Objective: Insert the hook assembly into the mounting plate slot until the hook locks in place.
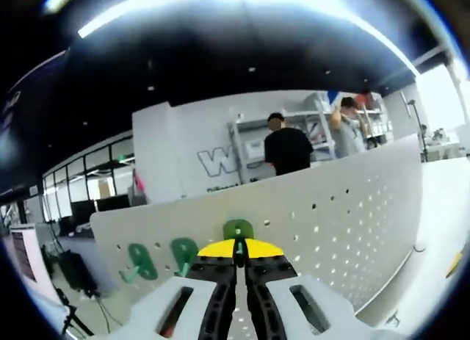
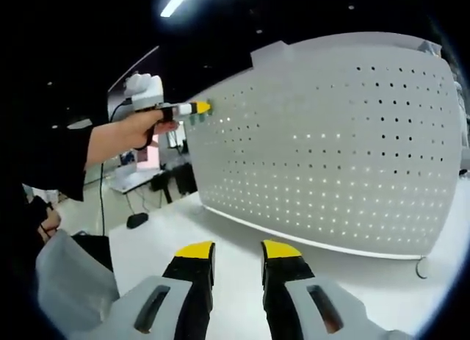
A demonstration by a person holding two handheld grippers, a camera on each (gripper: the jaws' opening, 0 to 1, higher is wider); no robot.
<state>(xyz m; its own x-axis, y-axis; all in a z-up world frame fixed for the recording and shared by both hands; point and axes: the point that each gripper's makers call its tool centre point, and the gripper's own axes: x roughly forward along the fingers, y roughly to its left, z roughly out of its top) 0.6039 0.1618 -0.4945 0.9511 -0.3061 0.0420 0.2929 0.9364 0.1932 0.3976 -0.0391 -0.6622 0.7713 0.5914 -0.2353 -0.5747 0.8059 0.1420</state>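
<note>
In the left gripper view, the left gripper [image 1: 240,253] rises from six o'clock with its yellow-tipped jaws pressed close together, clenched on a green hook [image 1: 238,230] whose rounded top stands just above the tips against the white pegboard [image 1: 345,208]. How much of that hook sits between the jaws, and whether it has entered a hole, cannot be made out, since the tips cover its lower part. Toward eight o'clock two more green hooks [image 1: 183,253] [image 1: 137,261] already hang on the board, side by side. Beyond the board's top edge, at about one o'clock, two people [image 1: 287,145] stand with their backs turned before a shelving rack [image 1: 316,127]; lettering on the far wall is half hidden behind them.

In the right gripper view, the right gripper [image 2: 237,261] comes up from six o'clock with its jaws released, a clear gap between the yellow tips and nothing in it, hovering over the white tabletop [image 2: 220,230]. Farther off, the pegboard [image 2: 338,149] stands upright from twelve to three o'clock. At ten o'clock a hand [image 2: 136,127] holds the left gripper [image 2: 198,107] with its tip at the board's upper left edge; the green there is too small to tell apart.
</note>
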